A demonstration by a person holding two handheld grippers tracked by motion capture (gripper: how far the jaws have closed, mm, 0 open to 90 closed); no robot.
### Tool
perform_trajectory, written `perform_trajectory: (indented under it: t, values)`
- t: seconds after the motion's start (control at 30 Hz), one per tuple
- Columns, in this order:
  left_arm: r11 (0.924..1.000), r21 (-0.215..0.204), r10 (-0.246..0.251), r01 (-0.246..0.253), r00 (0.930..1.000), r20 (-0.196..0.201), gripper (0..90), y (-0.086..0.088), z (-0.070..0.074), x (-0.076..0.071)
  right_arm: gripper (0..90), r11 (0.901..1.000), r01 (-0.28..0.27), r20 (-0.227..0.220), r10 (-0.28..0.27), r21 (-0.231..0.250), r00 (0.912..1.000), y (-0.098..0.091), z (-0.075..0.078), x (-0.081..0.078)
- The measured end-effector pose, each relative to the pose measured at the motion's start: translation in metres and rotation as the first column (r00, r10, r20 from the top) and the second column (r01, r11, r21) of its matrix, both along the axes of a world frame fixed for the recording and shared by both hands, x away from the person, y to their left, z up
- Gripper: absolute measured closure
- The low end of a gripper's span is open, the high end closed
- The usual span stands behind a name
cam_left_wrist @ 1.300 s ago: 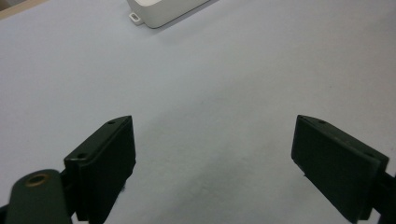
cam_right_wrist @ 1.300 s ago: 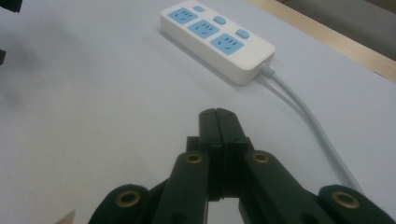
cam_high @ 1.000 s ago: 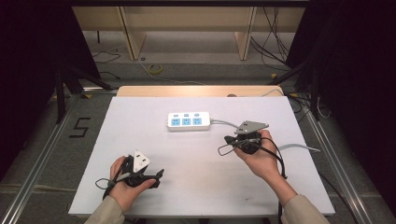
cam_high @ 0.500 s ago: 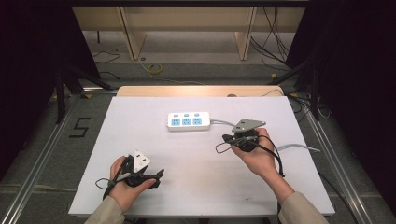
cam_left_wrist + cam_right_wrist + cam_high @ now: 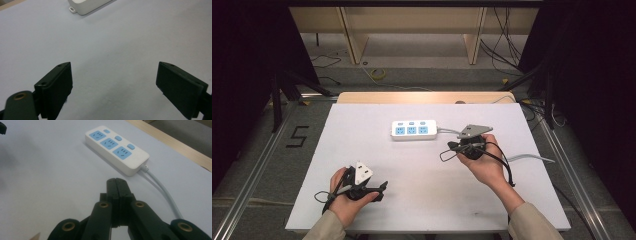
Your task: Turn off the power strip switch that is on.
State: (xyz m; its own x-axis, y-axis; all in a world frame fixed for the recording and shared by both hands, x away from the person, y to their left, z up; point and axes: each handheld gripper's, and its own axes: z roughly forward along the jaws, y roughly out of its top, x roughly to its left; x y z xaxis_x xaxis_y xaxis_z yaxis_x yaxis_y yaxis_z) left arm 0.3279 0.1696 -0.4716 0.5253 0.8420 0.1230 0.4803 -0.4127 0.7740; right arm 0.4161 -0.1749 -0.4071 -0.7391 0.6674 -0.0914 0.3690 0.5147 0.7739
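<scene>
White power strip [image 5: 414, 130] lying flat on the grey table [image 5: 422, 200] toward the far edge, three blue sockets facing up, each with a small blue switch beside it; white cable [image 5: 160, 187] leaving its end on the right gripper's side. Right gripper [image 5: 116, 185] just beside that cable end, tips aimed at the strip, jaws pressed fully together with nothing between them — not touching strip or cable. Left gripper [image 5: 113, 82] well apart from the strip, at the near edge, jaws spread wide over bare table, holding nothing, touching nothing. Judged step: approach to the strip by the right hand, most likely to press a switch or nudge the body. Risks from here: closed tips landing between switch and socket rather than on the switch, owing to the shallow slanted approach; strip sliding away across the smooth surface under a sideways push, since nothing braces it and the left gripper stands too far off to steady it; tips or the gripper's own black trailing lead snagging the white cable and dragging the strip askew. Switch positions not readable — too small to tell.
</scene>
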Motion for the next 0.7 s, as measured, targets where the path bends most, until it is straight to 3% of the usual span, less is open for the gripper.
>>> perform_trajectory:
  t: [0.7]
  values:
    - [1.0000, -0.005, 0.009, -0.009, 0.9999, 0.013, 13.8, 0.000, 0.001, 0.000, 90.0, 0.9999, -0.001, 0.001, 0.001, -0.012, 1.0000, 0.012, 0.002, 0.010]
